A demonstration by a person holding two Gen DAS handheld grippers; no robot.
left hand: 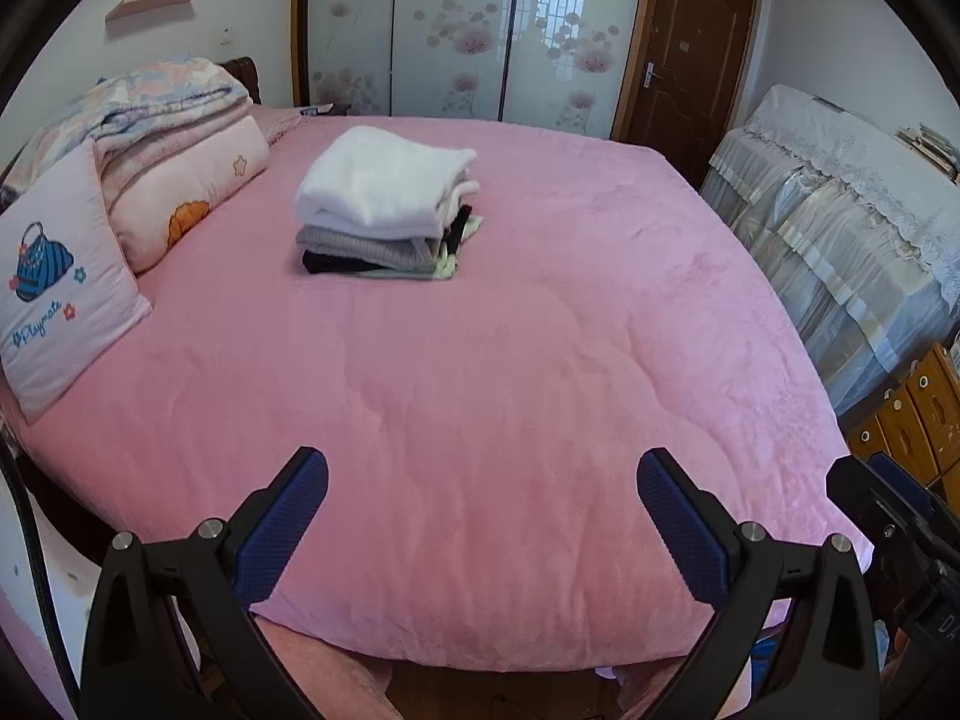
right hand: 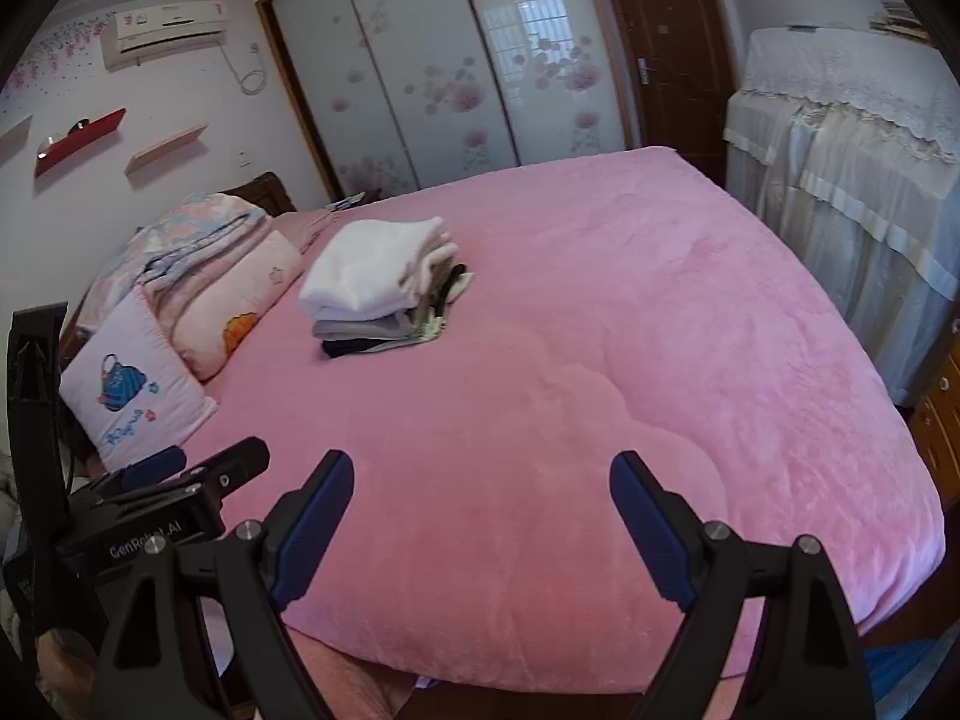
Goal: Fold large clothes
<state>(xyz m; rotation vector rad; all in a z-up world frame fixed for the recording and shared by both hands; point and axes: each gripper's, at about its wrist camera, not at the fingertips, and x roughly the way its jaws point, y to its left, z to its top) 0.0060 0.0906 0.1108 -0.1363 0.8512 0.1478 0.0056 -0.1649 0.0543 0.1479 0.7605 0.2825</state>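
A stack of folded clothes lies on the pink bed cover, a white garment on top, grey, black and pale green ones below. It also shows in the right wrist view. My left gripper is open and empty over the near edge of the bed, far from the stack. My right gripper is open and empty too, over the same near edge of the bed cover. The left gripper shows at the lower left of the right wrist view.
Pillows and folded quilts lie at the bed's left end. A cloth-covered piece of furniture stands to the right, wooden drawers beside it. A wardrobe and a door are behind.
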